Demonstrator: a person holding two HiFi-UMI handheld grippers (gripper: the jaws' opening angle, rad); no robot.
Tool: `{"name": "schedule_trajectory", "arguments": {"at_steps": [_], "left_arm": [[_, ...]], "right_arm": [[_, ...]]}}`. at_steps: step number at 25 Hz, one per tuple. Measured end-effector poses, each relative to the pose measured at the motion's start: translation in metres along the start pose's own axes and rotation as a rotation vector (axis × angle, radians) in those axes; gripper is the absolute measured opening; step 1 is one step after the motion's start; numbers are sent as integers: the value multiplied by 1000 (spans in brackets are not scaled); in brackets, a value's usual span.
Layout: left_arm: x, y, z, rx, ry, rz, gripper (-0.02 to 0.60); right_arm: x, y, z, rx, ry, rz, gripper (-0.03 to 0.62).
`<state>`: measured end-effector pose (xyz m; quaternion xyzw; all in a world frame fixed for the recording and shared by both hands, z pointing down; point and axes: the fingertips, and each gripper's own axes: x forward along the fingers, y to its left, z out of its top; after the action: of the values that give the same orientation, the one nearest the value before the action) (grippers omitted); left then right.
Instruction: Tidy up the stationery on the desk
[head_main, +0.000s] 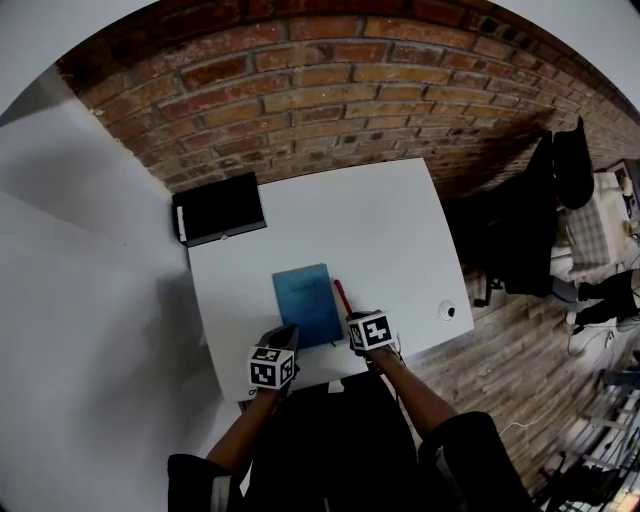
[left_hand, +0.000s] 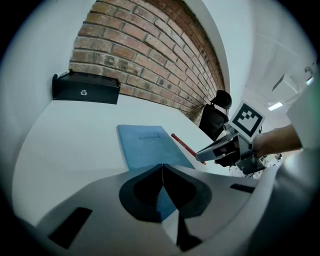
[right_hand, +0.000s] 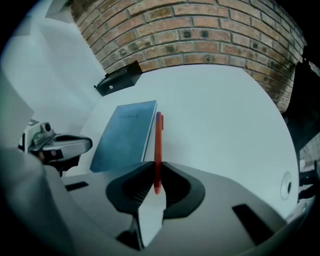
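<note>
A blue notebook (head_main: 307, 303) lies flat in the middle of the white desk (head_main: 370, 220). Along its right edge lies a red pen (head_main: 342, 297). My right gripper (head_main: 355, 322) is at the pen's near end. In the right gripper view the jaws (right_hand: 156, 172) are shut on the red pen (right_hand: 158, 145), which points away beside the notebook (right_hand: 125, 137). My left gripper (head_main: 287, 335) hovers at the notebook's near left corner. Its jaws (left_hand: 162, 172) are pressed together with nothing held, and the notebook (left_hand: 147, 145) shows beyond and below them.
A black box (head_main: 220, 208) sits at the desk's far left corner against the brick wall. A small white round object (head_main: 447, 311) lies near the right edge. A dark office chair (head_main: 530, 220) stands right of the desk.
</note>
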<state>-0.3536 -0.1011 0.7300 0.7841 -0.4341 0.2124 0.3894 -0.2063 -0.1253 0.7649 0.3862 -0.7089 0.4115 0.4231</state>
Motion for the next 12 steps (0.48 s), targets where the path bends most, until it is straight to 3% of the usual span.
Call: {"name": "schedule_trajectory", "arguments": {"at_steps": [12], "left_arm": [[-3,13,-1,-8,10,-21,15]], "right_arm": [[14,17,5,79,35,17,63]]}}
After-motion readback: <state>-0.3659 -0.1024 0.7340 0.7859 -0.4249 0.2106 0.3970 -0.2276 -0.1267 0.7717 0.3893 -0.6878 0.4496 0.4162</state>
